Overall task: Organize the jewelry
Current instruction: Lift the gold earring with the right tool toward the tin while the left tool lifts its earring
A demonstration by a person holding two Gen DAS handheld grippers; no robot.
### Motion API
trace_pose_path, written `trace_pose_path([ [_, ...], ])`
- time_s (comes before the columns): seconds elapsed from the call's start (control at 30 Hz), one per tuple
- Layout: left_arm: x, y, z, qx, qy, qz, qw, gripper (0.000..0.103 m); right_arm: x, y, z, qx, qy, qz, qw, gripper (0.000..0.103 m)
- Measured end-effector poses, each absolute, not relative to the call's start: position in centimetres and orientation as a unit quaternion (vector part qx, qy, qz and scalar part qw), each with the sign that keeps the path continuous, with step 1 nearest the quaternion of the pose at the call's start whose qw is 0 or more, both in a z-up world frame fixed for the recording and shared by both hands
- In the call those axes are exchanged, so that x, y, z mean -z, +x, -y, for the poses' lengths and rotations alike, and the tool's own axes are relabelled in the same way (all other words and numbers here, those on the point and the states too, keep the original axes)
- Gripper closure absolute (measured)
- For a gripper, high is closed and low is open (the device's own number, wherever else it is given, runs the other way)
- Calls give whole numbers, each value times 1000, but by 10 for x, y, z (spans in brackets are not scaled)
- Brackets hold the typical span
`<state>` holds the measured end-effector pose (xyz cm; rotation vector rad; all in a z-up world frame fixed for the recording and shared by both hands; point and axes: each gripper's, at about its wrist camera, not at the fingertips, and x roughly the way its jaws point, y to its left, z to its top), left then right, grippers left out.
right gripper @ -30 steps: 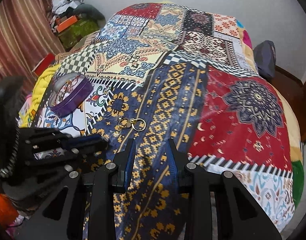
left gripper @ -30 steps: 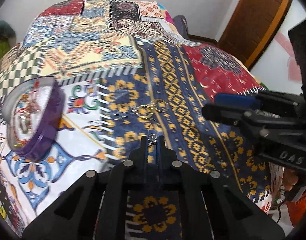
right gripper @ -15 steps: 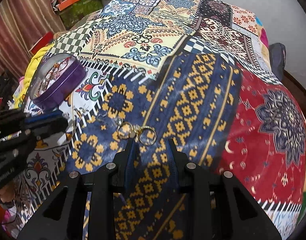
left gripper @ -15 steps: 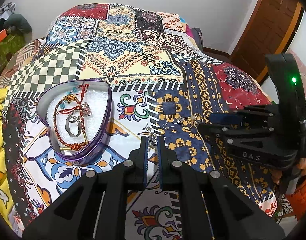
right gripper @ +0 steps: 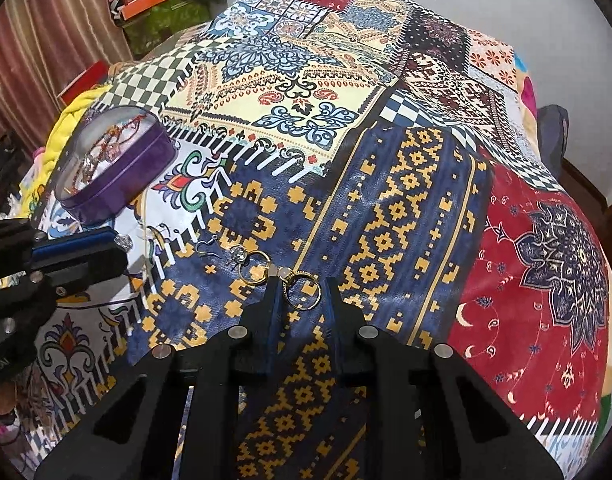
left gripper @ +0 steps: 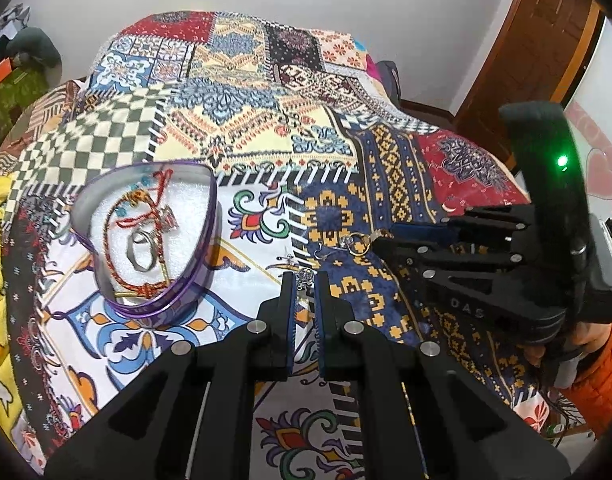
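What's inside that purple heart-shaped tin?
The tin holds a red-and-gold cord bracelet, a silver ring and a small square charm on white lining. Anything beneath the lining is hidden.

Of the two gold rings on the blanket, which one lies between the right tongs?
The plain gold ring, nearer the camera; the other ring, further left, carries a clear stone.

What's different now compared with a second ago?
The left gripper, still pinching a small sparkly earring, has swung toward the purple heart-shaped tin. The right gripper has come down, open, around a gold ring. The rings and the loose earring hook lie where they were on the bedspread; the tin hasn't moved.
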<state>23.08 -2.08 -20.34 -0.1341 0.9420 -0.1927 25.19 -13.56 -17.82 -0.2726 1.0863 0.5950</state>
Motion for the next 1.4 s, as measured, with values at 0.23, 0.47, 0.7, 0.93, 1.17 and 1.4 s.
trace_pose_path([
  [0.23,175,218,17,88,-57,-427,898,96,160,235,141,-281,-99,-493,818,85],
  [0.47,140,201,9,76,-53,-392,915,96,121,217,137,-290,-92,-454,837,85],
  [0.7,111,186,-1,63,-47,-359,930,96,91,202,127,-305,-80,-418,852,85],
  [0.93,89,176,-17,48,-42,-329,942,96,70,193,106,-327,-75,-389,858,85],
  [1.17,78,178,-41,29,-43,-312,949,96,66,194,79,-348,-73,-378,855,85],
  [1.4,81,187,-67,15,-54,-310,949,96,77,204,58,-358,-80,-386,847,85],
])
